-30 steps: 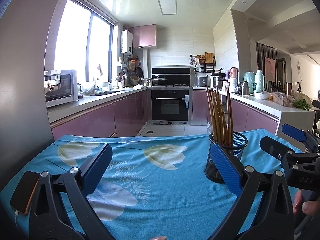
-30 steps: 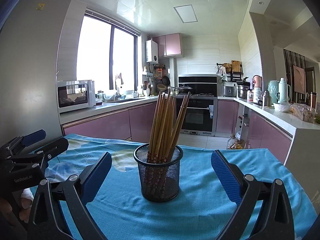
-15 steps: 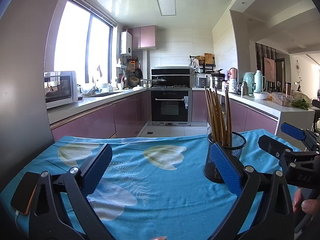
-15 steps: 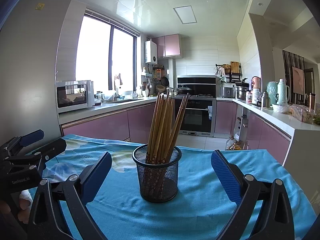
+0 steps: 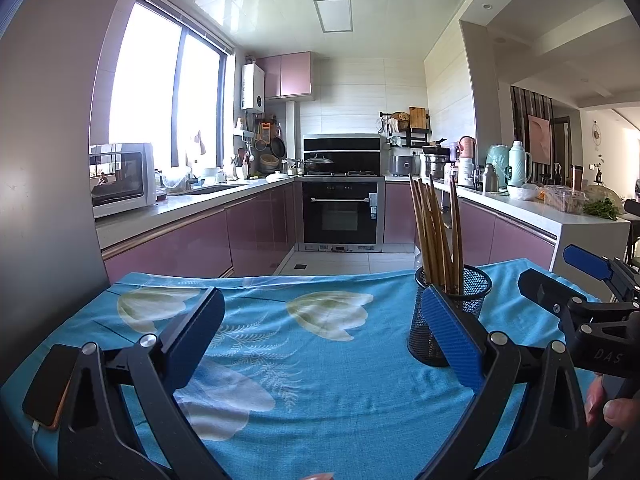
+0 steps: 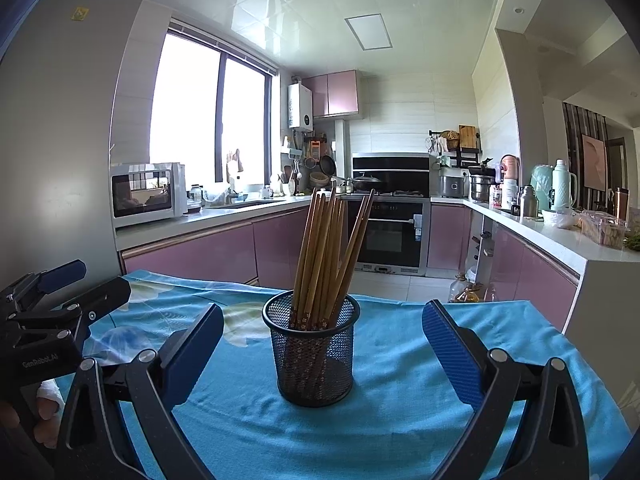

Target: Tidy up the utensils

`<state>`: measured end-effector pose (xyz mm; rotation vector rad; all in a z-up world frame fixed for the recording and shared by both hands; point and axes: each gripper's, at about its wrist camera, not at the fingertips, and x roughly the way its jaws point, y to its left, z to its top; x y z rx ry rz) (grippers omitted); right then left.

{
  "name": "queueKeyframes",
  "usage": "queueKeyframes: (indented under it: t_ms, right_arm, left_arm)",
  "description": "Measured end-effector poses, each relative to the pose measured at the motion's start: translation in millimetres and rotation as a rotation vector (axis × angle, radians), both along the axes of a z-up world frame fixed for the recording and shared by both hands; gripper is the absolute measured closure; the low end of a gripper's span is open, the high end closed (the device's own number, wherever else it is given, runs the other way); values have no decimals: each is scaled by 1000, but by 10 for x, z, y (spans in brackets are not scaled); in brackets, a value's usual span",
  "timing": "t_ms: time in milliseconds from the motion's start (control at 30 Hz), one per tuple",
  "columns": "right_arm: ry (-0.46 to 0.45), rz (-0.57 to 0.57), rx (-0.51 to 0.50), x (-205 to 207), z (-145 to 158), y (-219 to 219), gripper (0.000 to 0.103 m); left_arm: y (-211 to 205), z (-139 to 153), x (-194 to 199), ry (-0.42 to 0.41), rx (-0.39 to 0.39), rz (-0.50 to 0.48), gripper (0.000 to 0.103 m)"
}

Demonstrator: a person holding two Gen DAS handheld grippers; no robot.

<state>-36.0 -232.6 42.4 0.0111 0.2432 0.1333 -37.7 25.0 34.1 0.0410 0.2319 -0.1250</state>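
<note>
Almost nothing has moved since the earlier frames: your two views drift only a little, and the mesh holder (image 6: 315,350) with its chopsticks (image 6: 330,256) stands in the same place on the counter (image 6: 400,412), which is covered by a blue cloth with pale flowers. You hold the right hand-held gripper (image 6: 322,354) wide, with nothing between its blue pads, and it faces the holder directly, a little back from it; the holder appears between the two fingers in the right wrist view. You hold the left hand-held gripper (image 5: 320,338) wide as well and it carries nothing; it looks over bare cloth, and the holder (image 5: 450,314) is on its right side, partly behind its right finger. All the chopsticks that I can see are already standing in the holder, leaning in a loose bundle, and I see no other utensil lying on the cloth; only a phone (image 5: 48,386) lies at the left edge. So I judge that the sorting itself is done or nearly done, and you are in a pause between steps. If something is left, the next move probably calls for you to look for a remaining utensil outside these views, or to bring the right hand-held gripper forward around the holder and close gently, because the light mesh can tip with the tall sticks.
</note>
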Motion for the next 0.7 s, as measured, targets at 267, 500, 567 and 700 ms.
queueKeyframes:
  t_ms: [267,500,567,700]
  right_arm:
    - [-1,-1,1,-3,3,-4,7]
    - [-3,-3,-1,-10,8,-3,7]
    - [-2,-4,0,-9,9,-6,7]
    - [-2,-5,0,-14,7,-2,7]
  left_arm:
    - [0,1,-5,1,0,1,6]
    - [-2,6,-18,4,-1,2,6]
    - [-3,5,-23,4,-1,3,6]
    - [-2,1,-27,4,-1,2,6]
